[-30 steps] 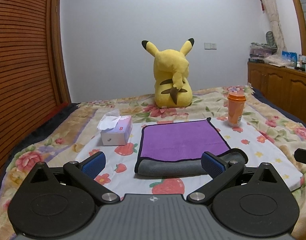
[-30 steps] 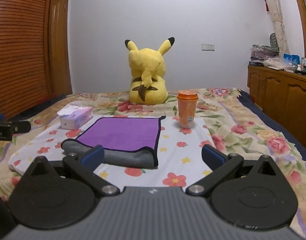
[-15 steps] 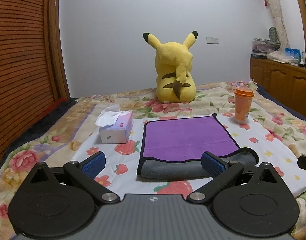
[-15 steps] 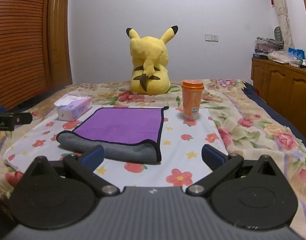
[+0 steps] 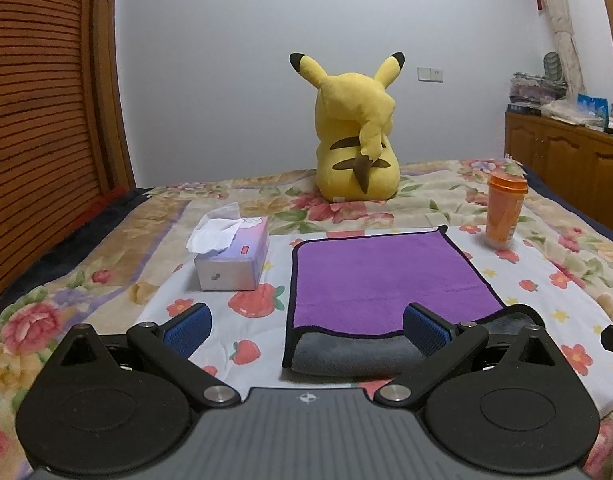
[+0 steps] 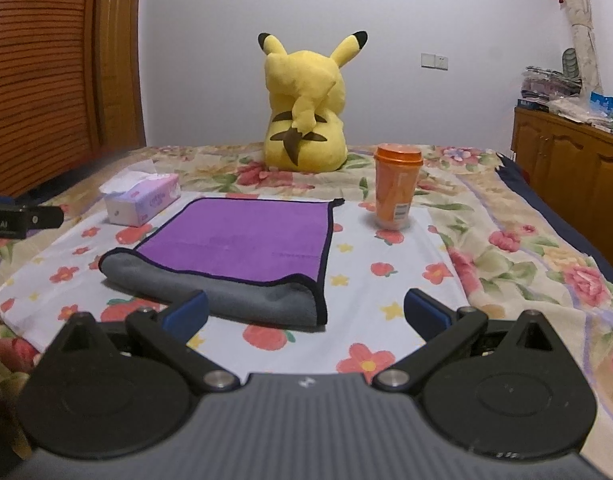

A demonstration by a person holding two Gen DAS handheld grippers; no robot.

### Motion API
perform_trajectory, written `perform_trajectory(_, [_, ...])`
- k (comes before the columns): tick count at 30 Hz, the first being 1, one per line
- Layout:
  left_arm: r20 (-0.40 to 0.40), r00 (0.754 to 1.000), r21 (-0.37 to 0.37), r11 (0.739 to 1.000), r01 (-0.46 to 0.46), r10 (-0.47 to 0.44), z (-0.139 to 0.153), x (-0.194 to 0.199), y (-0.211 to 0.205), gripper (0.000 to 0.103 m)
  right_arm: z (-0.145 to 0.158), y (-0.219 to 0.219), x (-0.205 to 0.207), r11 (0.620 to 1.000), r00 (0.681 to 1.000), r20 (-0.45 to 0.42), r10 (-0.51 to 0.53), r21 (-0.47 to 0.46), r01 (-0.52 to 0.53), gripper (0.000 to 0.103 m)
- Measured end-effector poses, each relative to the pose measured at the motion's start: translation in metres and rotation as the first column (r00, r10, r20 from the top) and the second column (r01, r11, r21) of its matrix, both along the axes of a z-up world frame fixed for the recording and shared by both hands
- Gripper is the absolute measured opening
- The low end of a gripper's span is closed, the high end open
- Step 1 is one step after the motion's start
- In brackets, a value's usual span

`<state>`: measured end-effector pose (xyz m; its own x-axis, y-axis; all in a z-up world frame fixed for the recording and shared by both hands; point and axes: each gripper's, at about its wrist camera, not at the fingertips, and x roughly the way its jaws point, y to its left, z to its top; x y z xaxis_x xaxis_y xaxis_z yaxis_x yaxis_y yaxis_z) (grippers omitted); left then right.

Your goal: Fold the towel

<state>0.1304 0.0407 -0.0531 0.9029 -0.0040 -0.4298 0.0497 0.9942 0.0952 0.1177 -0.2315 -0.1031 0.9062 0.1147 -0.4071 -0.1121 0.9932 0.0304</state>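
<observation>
Purple towel beyond spread fingers

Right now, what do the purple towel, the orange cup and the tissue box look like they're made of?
Purple and grey folded towel: looks like plush microfibre, matte, fuzzy nap, soft rolled fold, dark stitched edging.
Orange lidded cup: probably translucent plastic, slightly glossy, moulded lid and a printed label.
Pale lilac tissue box: looks like thin printed cardboard, smooth with crisp edges; white paper tissue sticks out of the top.
</observation>
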Motion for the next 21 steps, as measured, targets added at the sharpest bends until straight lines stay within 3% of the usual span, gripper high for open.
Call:
perform_trajectory(15, [-0.048, 0.998, 0.045, 0.998, 0.052, -0.05, -0.027, 0.051, 0.007, 0.103, -0.01, 0.011, 0.037, 0.999, 0.999, -0.044, 0.027, -0.032, -0.028, 0.103])
perform_trajectory(21, [-0.091, 0.993, 0.031, 0.997, 0.074, -0.071, -0.04, 0.065, 0.012, 0.103, -0.016, 0.014, 0.048, 0.998, 0.998, -0.057, 0.039, -0.039, -0.041, 0.103])
